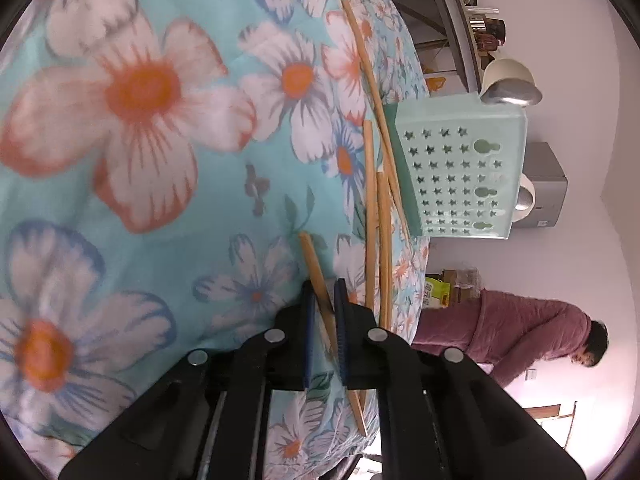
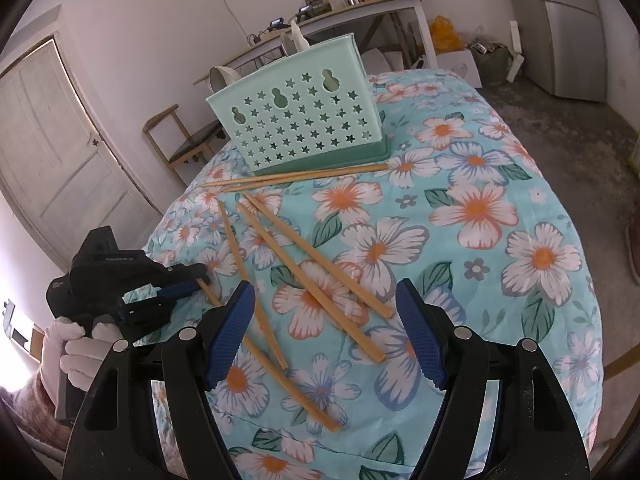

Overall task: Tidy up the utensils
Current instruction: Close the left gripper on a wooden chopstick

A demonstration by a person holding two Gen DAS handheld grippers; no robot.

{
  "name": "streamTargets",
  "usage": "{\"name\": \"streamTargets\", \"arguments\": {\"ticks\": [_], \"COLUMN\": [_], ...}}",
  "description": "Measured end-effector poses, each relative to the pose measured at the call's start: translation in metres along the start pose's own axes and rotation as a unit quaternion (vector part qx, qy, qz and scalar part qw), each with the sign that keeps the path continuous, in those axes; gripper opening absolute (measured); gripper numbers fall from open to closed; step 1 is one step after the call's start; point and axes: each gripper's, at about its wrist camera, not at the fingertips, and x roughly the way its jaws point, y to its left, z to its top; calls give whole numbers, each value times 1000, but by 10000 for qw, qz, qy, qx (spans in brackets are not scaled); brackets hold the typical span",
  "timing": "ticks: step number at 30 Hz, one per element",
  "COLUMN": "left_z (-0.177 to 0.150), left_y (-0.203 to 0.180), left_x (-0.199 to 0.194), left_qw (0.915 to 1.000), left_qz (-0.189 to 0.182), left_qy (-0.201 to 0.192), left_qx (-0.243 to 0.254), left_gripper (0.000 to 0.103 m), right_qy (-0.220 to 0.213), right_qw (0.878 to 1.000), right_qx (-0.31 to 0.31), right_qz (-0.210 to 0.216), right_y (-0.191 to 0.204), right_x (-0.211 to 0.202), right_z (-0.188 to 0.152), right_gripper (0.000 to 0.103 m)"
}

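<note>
Several wooden chopsticks [image 2: 312,276] lie scattered on a floral cloth-covered table [image 2: 500,220]. A mint green perforated utensil basket [image 2: 304,124] stands at the far side, with spoons in it; it also shows in the left wrist view [image 1: 460,168]. My left gripper [image 1: 325,292] is shut on one chopstick [image 1: 320,280] near the table's left edge; it also shows in the right wrist view [image 2: 188,284]. My right gripper [image 2: 324,320] is open and empty, above the near chopsticks.
A wooden chair [image 2: 180,140] stands beyond the table's far left. A long shelf table [image 2: 360,4] with clutter runs along the back wall. A person in a pink top [image 1: 520,332] bends over in the background.
</note>
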Motion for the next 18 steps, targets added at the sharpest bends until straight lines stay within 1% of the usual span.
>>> {"name": "streamTargets", "arguments": {"ticks": [3, 6, 8, 10, 12, 15, 18], "left_z": [8, 14, 14, 13, 10, 6, 0], "left_y": [-1, 0, 0, -4, -12, -20, -30], "left_x": [-11, -14, -14, -14, -11, -4, -1], "left_qw": [9998, 9998, 9999, 9998, 9988, 9965, 9906], "left_qz": [124, 156, 121, 145, 304, 565, 882], "left_qy": [-168, -141, -83, -59, -87, -143, -308], "left_qx": [80, 46, 40, 154, 365, 604, 1002], "left_gripper": [9, 9, 17, 25, 29, 30, 29], "right_qy": [-17, -6, 1, -5, -16, -23, -38], "right_qw": [10000, 10000, 10000, 10000, 10000, 10000, 10000], "right_qx": [7, 6, 13, 15, 6, 17, 51], "right_qz": [4, 12, 25, 39, 46, 46, 37], "right_y": [0, 0, 0, 1, 1, 1, -2], "right_x": [-1, 0, 0, 0, -1, -1, -3], "right_z": [1, 0, -1, 0, -1, -1, -2], "right_gripper": [69, 69, 69, 69, 69, 69, 69]}}
